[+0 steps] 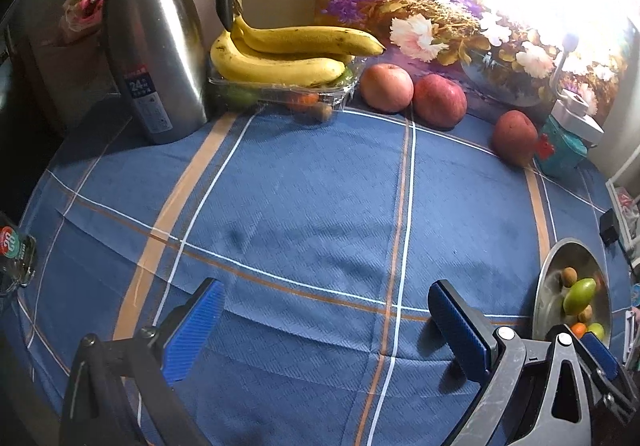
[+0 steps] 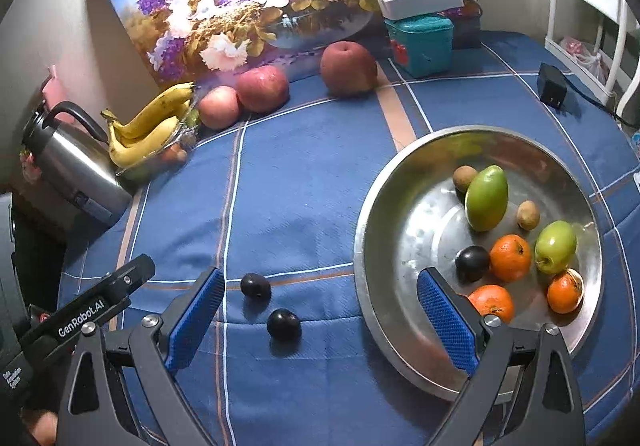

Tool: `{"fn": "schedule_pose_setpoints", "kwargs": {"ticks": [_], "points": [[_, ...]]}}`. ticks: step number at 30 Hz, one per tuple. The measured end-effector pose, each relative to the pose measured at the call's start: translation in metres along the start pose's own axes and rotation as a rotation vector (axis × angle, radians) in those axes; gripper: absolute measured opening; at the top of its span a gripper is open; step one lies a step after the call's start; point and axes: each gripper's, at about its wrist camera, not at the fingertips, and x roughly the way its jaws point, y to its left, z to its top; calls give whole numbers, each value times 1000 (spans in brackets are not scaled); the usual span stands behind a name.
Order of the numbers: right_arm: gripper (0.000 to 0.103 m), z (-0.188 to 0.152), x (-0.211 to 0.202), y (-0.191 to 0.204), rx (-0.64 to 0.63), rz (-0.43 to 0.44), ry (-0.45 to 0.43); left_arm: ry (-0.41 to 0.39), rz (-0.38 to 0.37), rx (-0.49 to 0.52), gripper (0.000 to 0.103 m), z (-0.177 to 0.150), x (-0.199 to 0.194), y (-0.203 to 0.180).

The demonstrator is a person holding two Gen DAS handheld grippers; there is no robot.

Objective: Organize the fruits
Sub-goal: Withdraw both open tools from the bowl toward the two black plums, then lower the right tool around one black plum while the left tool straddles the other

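Taking the steel bowl [image 2: 384, 182] as the landmark: well to its left the left gripper [image 1: 324, 310] hangs spread and empty over bare blue cloth [image 1: 304, 182]. Just left of the bowl two dark plums [image 2: 256, 286] [image 2: 284, 324] lie on the cloth, between the wide-open fingers of the right gripper [image 2: 320, 310], whose right pad [image 2: 446, 320] overlaps the bowl's near rim. Inside sit a third plum [image 2: 473, 263], oranges [image 2: 510, 258] and green fruit [image 2: 487, 198].

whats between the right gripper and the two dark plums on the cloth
Nothing. In the right wrist view only bare blue tablecloth lies between the open right gripper and the two dark plums, which sit just ahead, level with its fingertips.
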Motion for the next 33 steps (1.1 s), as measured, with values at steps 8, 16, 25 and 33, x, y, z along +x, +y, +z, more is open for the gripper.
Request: {"fn": "schedule_pose_setpoints", "kwargs": {"ticks": [8, 16, 25, 33], "points": [[77, -1, 8, 11, -61, 17, 11, -9, -21, -22, 103, 2, 6, 0], [64, -6, 25, 20, -107, 26, 81, 111, -38, 3, 102, -5, 29, -8], [55, -20, 54, 30, -158, 13, 190, 204, -2, 7, 102, -14, 53, -8], [54, -28, 70, 30, -164, 4, 253, 235, 6, -17, 102, -17, 63, -4]]}}
